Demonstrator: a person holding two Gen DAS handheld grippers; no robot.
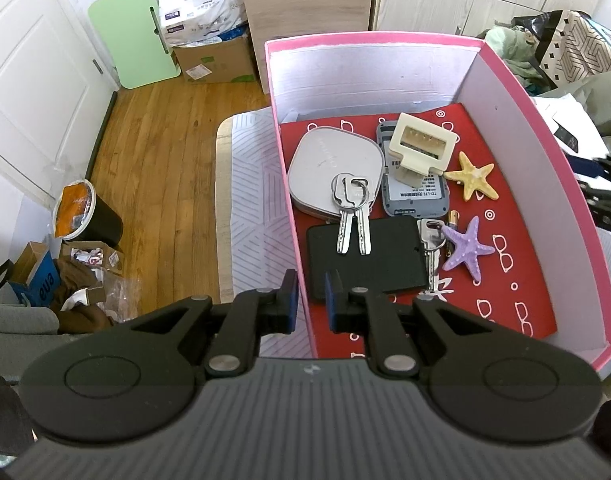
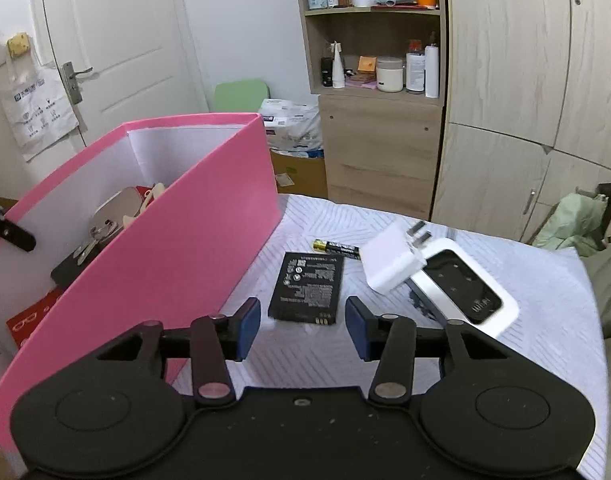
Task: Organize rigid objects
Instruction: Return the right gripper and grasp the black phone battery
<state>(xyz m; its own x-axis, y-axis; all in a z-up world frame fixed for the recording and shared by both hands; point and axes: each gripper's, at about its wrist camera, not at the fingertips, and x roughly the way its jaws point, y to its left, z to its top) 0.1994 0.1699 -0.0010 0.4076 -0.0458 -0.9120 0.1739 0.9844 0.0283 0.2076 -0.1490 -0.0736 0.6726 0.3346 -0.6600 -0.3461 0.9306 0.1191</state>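
A pink box with a red floor holds a grey rounded device, keys, a black pad, a beige frame, a yellow starfish and a purple starfish. My left gripper straddles the box's near left wall, fingers close on either side of it. In the right wrist view the box stands left. On the cloth lie a black battery pack, an AA battery, a white plug adapter and a white-and-black router. My right gripper is open, just before the battery pack.
The table has a white patterned cloth. A wooden shelf unit and wardrobes stand behind. On the wooden floor left are a black bin, cardboard boxes and a green board. Clothes pile at the right.
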